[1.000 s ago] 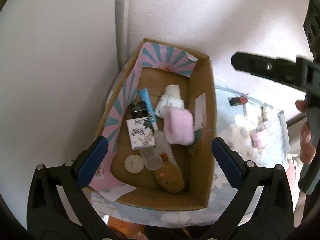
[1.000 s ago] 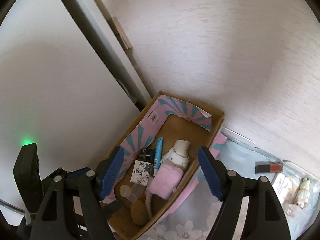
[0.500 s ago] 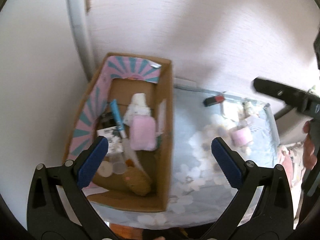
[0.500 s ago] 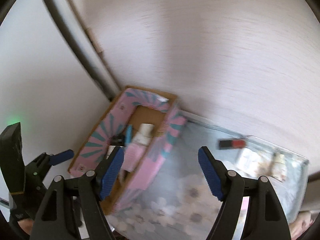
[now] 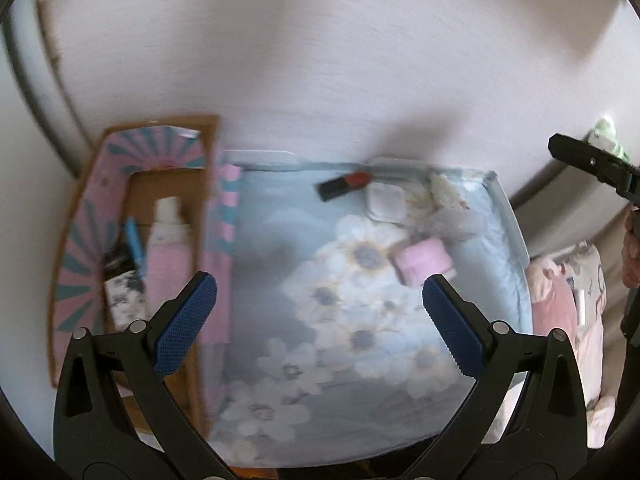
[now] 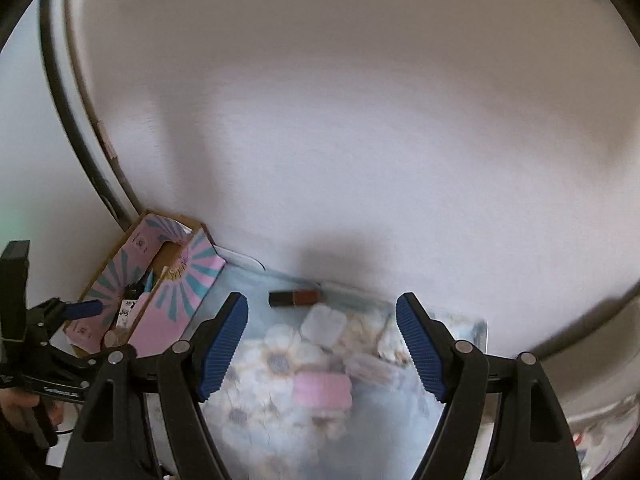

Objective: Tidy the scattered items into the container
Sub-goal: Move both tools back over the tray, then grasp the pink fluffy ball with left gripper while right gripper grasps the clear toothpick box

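A cardboard box with pink and teal striped lining stands at the left of a flowered blue cloth. Inside it lie a pink item, a white bottle, a blue tube and a patterned pack. At the cloth's far right lie a black and red lipstick, a white square case, a pink roll and a small white plush. My left gripper hangs open over the cloth beside the box. My right gripper is open above the scattered items, holding nothing.
A white wall rises right behind the cloth and the box. A dark pole stands at the left. Pink and white fabric lies beyond the cloth's right edge. A person's hand holds the right gripper's handle.
Both grippers have swung right, away from above the box to over the cloth. The scattered items now lie between the right gripper's fingers. Both stayed open and empty.
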The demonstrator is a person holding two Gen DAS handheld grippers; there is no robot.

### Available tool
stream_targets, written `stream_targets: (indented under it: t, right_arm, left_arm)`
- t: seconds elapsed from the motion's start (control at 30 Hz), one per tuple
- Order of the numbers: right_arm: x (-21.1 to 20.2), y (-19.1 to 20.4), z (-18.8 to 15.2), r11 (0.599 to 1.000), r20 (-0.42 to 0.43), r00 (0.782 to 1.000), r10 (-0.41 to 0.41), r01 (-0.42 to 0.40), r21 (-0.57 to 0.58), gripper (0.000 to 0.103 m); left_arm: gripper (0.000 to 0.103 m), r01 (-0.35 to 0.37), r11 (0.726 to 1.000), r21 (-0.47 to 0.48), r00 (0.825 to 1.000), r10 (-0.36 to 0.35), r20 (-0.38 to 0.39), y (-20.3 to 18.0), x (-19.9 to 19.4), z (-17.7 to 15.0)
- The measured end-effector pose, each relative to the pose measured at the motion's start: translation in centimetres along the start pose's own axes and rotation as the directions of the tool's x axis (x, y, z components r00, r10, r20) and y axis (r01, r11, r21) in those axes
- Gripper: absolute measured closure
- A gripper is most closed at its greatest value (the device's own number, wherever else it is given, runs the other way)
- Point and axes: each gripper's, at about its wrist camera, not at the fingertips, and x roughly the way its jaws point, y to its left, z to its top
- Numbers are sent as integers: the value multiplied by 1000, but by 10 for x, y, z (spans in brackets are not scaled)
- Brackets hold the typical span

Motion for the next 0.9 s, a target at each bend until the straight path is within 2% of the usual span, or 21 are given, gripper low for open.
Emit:
stream_targets:
  t: [0.07,0.27,0.33,0.43,0.53,0.7,0.8,0.9]
  right_arm:
    - [3,-16,-7,1000,-13,1000,22,-21,23,30]
    - [17,-57,-35,999,-62,998,22,-20,31,30]
    - [27,-68,-44,998,-74,995,62,-62,-7,30]
    - [48,-76,-56,987,-115,990,78,-93,-131,30]
    - [71,-90,-68,965,-159,980,119,-152,-213,30]
    - [102,-112,-79,921,-198,960,196,-249,-299,30]
    - [120,-113,-83,887,-219,944,248,-312,-341,31]
    - [134,-109,-87,853,-243,928,281,-358,-381,36]
  left_arm:
    - [0,28,1000,7,999,-28,-16,-12,8,1]
    - [0,98,995,17,992,-96,-86,-51,45,2]
    - [0,122,992,14,986,-119,-113,-64,62,2]
    - [1,134,991,-14,978,-134,-159,-85,96,7]
    - [2,128,990,-50,971,-136,-196,-99,128,10]
    - [6,67,995,-69,964,-82,-252,-116,172,9]
    - [11,35,996,-85,961,-57,-270,-119,188,7]
    - [21,13,995,-102,958,-41,-285,-121,200,7]
